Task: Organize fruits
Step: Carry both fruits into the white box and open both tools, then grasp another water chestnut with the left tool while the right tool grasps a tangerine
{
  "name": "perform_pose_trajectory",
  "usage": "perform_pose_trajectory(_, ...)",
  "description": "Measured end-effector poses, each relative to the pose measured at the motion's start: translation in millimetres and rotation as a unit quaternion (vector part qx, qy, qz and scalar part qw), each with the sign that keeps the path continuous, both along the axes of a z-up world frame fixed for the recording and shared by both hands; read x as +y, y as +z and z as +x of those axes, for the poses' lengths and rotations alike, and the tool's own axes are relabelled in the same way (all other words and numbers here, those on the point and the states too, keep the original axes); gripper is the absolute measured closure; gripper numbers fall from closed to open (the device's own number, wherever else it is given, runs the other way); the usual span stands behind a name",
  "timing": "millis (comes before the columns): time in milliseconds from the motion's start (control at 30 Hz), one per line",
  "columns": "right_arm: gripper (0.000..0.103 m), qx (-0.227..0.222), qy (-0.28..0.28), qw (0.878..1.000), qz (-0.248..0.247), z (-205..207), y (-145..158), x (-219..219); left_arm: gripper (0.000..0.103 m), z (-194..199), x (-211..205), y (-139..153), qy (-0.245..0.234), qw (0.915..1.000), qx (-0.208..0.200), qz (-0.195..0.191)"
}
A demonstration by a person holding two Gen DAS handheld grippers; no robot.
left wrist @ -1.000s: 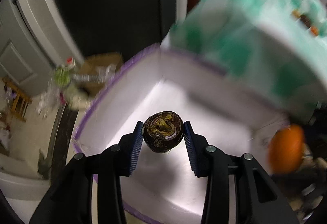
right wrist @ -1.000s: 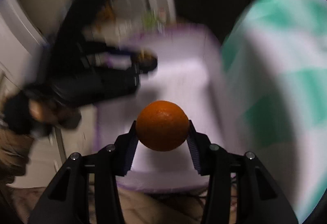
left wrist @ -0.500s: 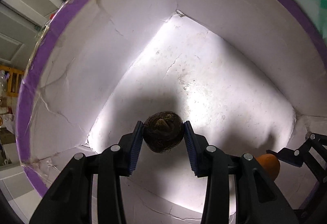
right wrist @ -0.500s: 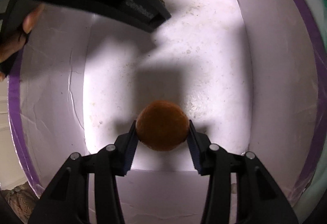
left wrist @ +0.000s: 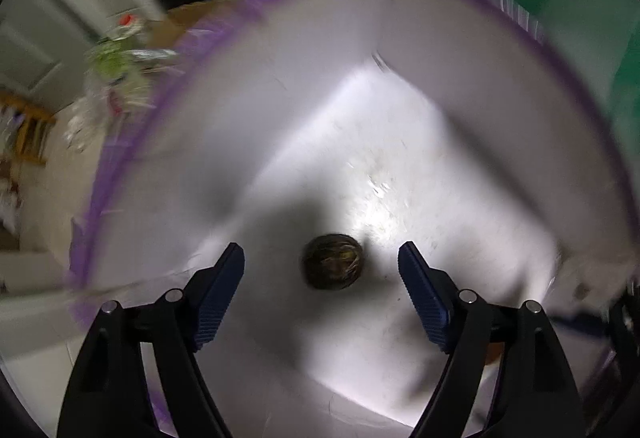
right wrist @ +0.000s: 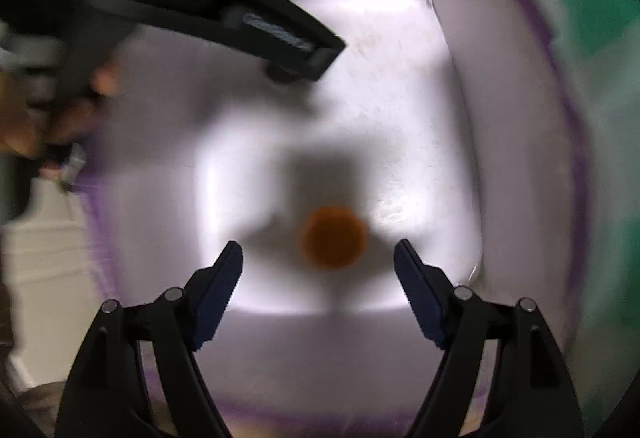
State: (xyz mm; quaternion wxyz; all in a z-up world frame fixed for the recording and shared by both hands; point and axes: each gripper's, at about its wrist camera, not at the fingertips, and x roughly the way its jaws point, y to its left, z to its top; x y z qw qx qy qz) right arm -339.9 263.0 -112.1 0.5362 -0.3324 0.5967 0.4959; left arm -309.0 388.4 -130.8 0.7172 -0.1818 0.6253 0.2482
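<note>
Inside the purple-rimmed white cardboard box (left wrist: 420, 38) we're seeing both grippers w/ jaws just opening: left gripper (left wrist: 321, 266) clear of the dark brown round fruit (left wrist: 333, 261), right gripper (right wrist: 318, 265) clear of the orange (right wrist: 334, 238).

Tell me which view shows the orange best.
Right wrist. The orange sits whole, though blurred, on the box floor between the right hand-held gripper's open jaws. The left wrist view shows only an orange sliver behind a finger.
</note>
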Motion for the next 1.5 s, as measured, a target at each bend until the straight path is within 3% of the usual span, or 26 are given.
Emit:
perform_pose_trajectory(100,0.022,-0.007,-0.007,0.993,0.122,-4,87,-32,0.023,-9,-6,67,0.022,0.9941,-0.018,0.105)
perform_pose_trajectory(133,0.020,-0.025,-0.012,0.985,0.173,4,120,-45,0.023,-11,-19,109,0.011,0.9846,-0.061,0.164)
perform_pose_trajectory(167,0.014,-0.045,-0.019,0.974,0.220,6,150,-62,0.021,-12,-31,140,-0.001,0.9755,-0.095,0.198)
perform_pose_trajectory(233,0.004,-0.114,-0.054,0.935,0.331,21,218,-113,0.014,-14,-64,208,-0.033,0.9464,-0.193,0.257)
perform_pose_trajectory(267,0.001,-0.142,-0.071,0.919,0.362,39,234,-141,0.014,-12,-66,231,-0.048,0.9336,-0.234,0.267)
perform_pose_trajectory(300,0.001,-0.184,-0.103,0.889,0.406,51,260,-179,0.014,-13,-87,259,-0.076,0.9110,-0.302,0.271)
perform_pose_trajectory(333,0.001,-0.208,-0.126,0.869,0.431,66,271,-201,0.014,-5,-105,272,-0.093,0.8983,-0.336,0.267)
perform_pose_trajectory(367,0.001,-0.243,-0.165,0.842,0.453,78,282,-234,0.008,2,-128,290,-0.126,0.8751,-0.394,0.251)
perform_pose_trajectory(400,0.001,-0.270,-0.200,0.825,0.454,94,286,-257,0.004,10,-142,297,-0.142,0.8658,-0.417,0.238)
perform_pose_trajectory(433,0.001,-0.287,-0.226,0.816,0.447,106,286,-280,0.004,28,-163,303,-0.170,0.8556,-0.442,0.210)
perform_pose_trajectory(500,0.001,-0.311,-0.303,0.802,0.410,147,278,-324,0.004,66,-195,301,-0.206,0.8588,-0.440,0.164)
perform_pose_trajectory(567,0.001,-0.296,-0.366,0.798,0.376,187,256,-361,0.004,121,-228,280,-0.243,0.8646,-0.426,0.108)
perform_pose_trajectory(633,0.001,-0.288,-0.428,0.785,0.342,239,233,-404,0.004,182,-261,261,-0.272,0.8712,-0.402,0.075)
perform_pose_trajectory(667,0.001,-0.285,-0.451,0.779,0.329,260,220,-415,0.004,202,-267,228,-0.283,0.8731,-0.392,0.063)
perform_pose_trajectory(733,0.001,-0.262,-0.503,0.767,0.301,310,190,-462,0.004,249,-302,212,-0.306,0.8774,-0.368,0.040)
perform_pose_trajectory(833,0.001,-0.242,-0.538,0.760,0.274,377,149,-496,0.004,332,-349,172,-0.329,0.8827,-0.335,0.025)
perform_pose_trajectory(1000,0.001,-0.240,-0.540,0.773,0.230,445,89,-506,0.008,425,-388,139,-0.345,0.8939,-0.286,0.016)
perform_pose_trajectory(1067,0.001,-0.248,-0.532,0.781,0.211,461,84,-504,0.012,449,-396,133,-0.347,0.8977,-0.272,0.000)
perform_pose_trajectory(1133,0.001,-0.242,-0.524,0.791,0.205,477,81,-502,0.013,466,-406,130,-0.351,0.8988,-0.263,0.013)
perform_pose_trajectory(1233,0.002,-0.263,-0.503,0.804,0.177,500,80,-497,0.033,483,-410,119,-0.349,0.9056,-0.241,0.004)
perform_pose_trajectory(1300,0.012,-0.257,-0.497,0.814,0.157,514,72,-495,0.039,481,-411,119,-0.348,0.9056,-0.242,0.010)
perform_pose_trajectory(1400,0.030,-0.226,-0.504,0.820,0.149,544,63,-500,0.058,478,-417,118,-0.356,0.9011,-0.246,0.016)
perform_pose_trajectory(1433,0.031,-0.223,-0.506,0.820,0.149,553,61,-501,0.064,479,-419,118,-0.361,0.8989,-0.247,0.015)
perform_pose_trajectory(1500,0.034,-0.219,-0.504,0.823,0.143,571,56,-500,0.064,480,-421,117,-0.364,0.8972,-0.250,0.010)
